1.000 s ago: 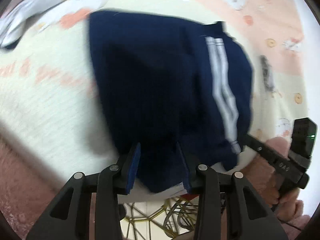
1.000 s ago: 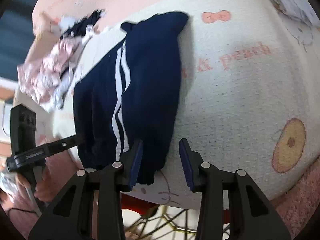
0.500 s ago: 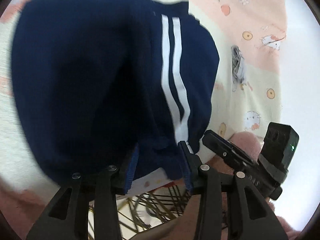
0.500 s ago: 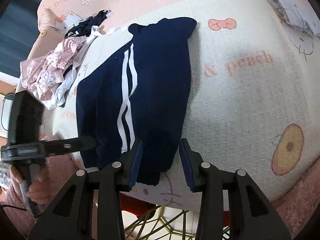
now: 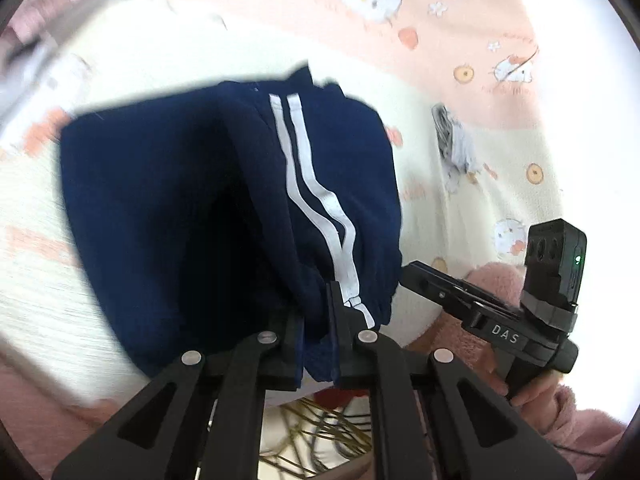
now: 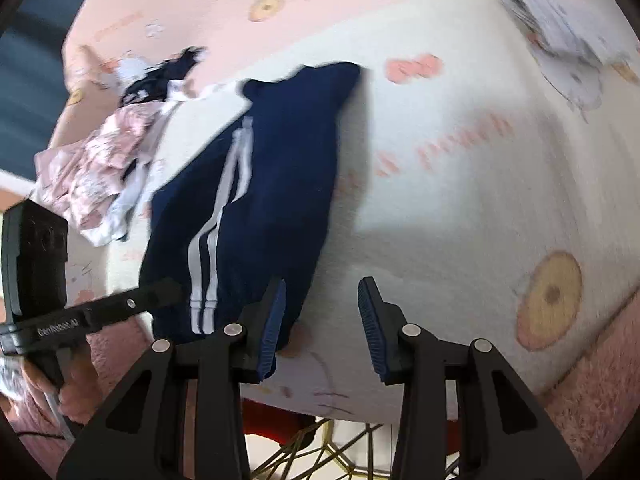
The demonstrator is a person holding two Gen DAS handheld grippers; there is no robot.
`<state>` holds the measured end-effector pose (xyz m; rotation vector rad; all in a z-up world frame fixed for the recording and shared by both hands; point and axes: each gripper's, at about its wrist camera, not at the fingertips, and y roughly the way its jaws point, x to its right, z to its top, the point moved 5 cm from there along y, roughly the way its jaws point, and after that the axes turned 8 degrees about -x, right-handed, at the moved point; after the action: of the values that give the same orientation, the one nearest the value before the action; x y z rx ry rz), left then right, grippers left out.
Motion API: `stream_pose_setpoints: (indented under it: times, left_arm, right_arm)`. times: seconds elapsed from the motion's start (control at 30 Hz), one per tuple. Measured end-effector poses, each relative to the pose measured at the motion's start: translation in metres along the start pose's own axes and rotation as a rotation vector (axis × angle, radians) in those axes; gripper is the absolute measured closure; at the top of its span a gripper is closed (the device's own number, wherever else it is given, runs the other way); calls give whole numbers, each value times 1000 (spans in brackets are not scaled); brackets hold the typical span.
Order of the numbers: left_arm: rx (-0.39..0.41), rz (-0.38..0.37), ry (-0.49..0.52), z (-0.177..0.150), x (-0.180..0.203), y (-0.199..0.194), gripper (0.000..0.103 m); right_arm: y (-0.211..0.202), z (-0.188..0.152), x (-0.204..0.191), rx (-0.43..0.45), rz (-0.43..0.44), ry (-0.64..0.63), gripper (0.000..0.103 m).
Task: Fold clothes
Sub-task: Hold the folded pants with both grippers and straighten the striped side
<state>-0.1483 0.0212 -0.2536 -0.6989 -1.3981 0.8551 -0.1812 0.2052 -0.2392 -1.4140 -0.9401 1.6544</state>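
Left gripper (image 5: 316,344), bottom centre of the left wrist view: jaws pinched tight on the near hem of the navy track pants (image 5: 224,216), cloth bunched between the pads just beside the two white side stripes (image 5: 316,200). Pants fill the middle of that frame, lying folded on the cream and pink cartoon-print blanket (image 5: 460,40) w/ the hem end nearest the camera.

Right gripper (image 6: 320,320), bottom centre of the right wrist view: jaws spread wide, nothing between them. Its left pad (image 6: 274,320) sits at the right edge of the pants (image 6: 280,184) (touching or just above, can't tell, frame is blurred); right pad (image 6: 370,324) is over bare blanket (image 6: 460,208).

In the right wrist view the pants run from lower centre-left up to the upper centre; stripes (image 6: 216,232) left of the fold. Heap of pink and white clothes (image 6: 92,176) at left edge, near the pants but apart. Small grey-white garment (image 6: 560,40) upper right, well apart. Gold wire frame (image 6: 320,452) shows at the bottom below the blanket edge.
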Motion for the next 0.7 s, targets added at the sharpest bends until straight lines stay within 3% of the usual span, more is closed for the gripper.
stream_pose_setpoints:
  times: [0.13,0.23,0.3,0.37,0.43,0.6,0.7]
  left_arm:
    - [47,82,-23,-13,-23,-19,93]
    - [15,56,-110,-25,-53,-8,93]
    - [-25,77,-149,-31,-72,14,93]
    - [-51,99,-174,-46,-84,28,93]
    - [-41,71,-212,-52,-85,25,93]
    - [-31,84,-204,-64,-83,21,92]
    - [-14,69,-261,-63,-92,23,74]
  right_arm:
    - [7,6,-39,-16,-12,-140,64]
    - [25,6,-66,-61,-10,-229,64]
    - [40,5,-75,-88,-8,-257,64]
    - [61,2,-80,-121,-39,-290,64]
    - [74,-2,-76,-145,-96,-310,64]
    - [69,-6,-62,-168,-140,-291,63]
    - [57,-6,-51,-145,-137,-256,60]
